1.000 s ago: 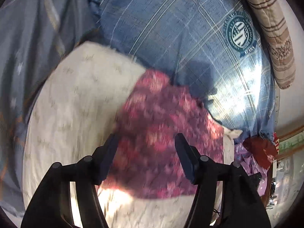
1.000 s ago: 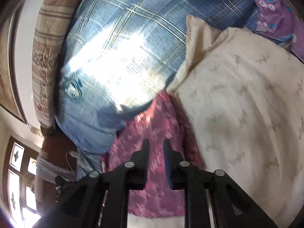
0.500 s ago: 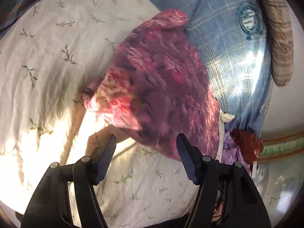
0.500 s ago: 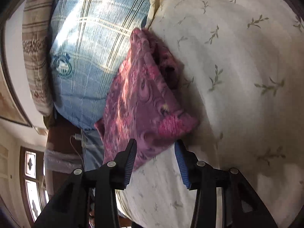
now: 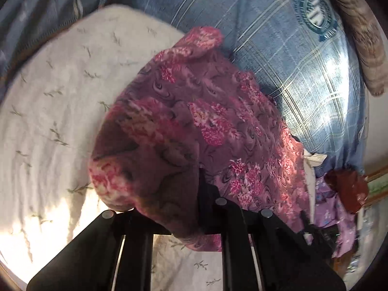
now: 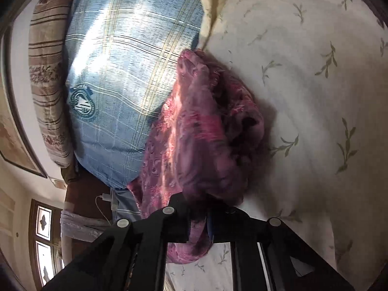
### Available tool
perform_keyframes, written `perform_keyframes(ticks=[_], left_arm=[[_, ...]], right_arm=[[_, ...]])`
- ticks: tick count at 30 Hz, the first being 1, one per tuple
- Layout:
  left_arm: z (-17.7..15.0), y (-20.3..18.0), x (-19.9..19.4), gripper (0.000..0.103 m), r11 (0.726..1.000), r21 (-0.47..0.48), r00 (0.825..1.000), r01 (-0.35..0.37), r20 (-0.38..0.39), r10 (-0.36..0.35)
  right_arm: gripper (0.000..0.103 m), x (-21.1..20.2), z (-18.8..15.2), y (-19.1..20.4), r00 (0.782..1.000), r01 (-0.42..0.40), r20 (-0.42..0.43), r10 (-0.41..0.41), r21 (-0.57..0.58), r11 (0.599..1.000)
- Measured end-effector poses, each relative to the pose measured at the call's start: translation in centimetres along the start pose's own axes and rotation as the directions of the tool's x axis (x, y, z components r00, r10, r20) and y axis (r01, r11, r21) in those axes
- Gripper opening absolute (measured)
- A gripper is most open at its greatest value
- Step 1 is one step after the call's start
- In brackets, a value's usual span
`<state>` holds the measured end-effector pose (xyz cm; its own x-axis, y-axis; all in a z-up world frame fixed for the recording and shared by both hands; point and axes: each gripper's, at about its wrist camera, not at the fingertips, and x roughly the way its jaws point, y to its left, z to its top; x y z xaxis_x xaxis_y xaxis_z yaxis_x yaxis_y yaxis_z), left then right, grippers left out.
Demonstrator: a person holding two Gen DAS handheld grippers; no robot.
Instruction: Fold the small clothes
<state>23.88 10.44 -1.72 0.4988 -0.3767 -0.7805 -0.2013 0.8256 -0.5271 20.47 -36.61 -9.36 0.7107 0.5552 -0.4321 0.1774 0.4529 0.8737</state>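
Observation:
A small purple garment with pink flowers lies bunched on the cream leaf-print sheet, its far edge against a blue plaid pillow. My left gripper is shut on the garment's near edge, and the cloth drapes over and hides the fingertips. In the right wrist view the same garment is lifted in a fold, and my right gripper is shut on its near edge, cloth hanging down between the fingers.
A brown striped bolster lies beyond the blue pillow. A grey-blue blanket covers the far left. Lilac and dark red clothes lie at the bed's right edge. A window and a charger cable show beside the bed.
Both grippers were open around the garment half a second ago. Both have now closed on its near edge, and the cloth is gathered up higher.

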Motion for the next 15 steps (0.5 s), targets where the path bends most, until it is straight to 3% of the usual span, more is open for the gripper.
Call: perform_keyframes(ticks=[3,8,12,15], left_arm=[[-1.6,-1.2,-3.1,0.008,0.997,0.064,0.996,-0.044,0.079,0.039],[-4.4,-1.3,-7.7,0.004,0.992,0.102,0.989,-0.068,0.138,0.054],[-7.3,0.1,-10.9,0.001,0.990,0.126,0.987,-0.066,0.152,0.046],[-7.6,1.3,-10.2,0.001,0.992,0.112,0.992,-0.053,0.116,0.040]], right_arm=[[0.007,-2.1,-0.4,1.3,0.999,-0.037,0.015,0.038,-0.039,0.999],[0.005,-6.5,-1.8,3.3,0.995,-0.089,0.039,0.094,-0.110,0.990],[0.004,-9.6,-4.0,2.7,0.993,-0.116,0.008,0.117,-0.098,0.988],[0.004,-10.9,-5.2,1.2,0.999,-0.051,-0.002,0.051,-0.094,0.994]])
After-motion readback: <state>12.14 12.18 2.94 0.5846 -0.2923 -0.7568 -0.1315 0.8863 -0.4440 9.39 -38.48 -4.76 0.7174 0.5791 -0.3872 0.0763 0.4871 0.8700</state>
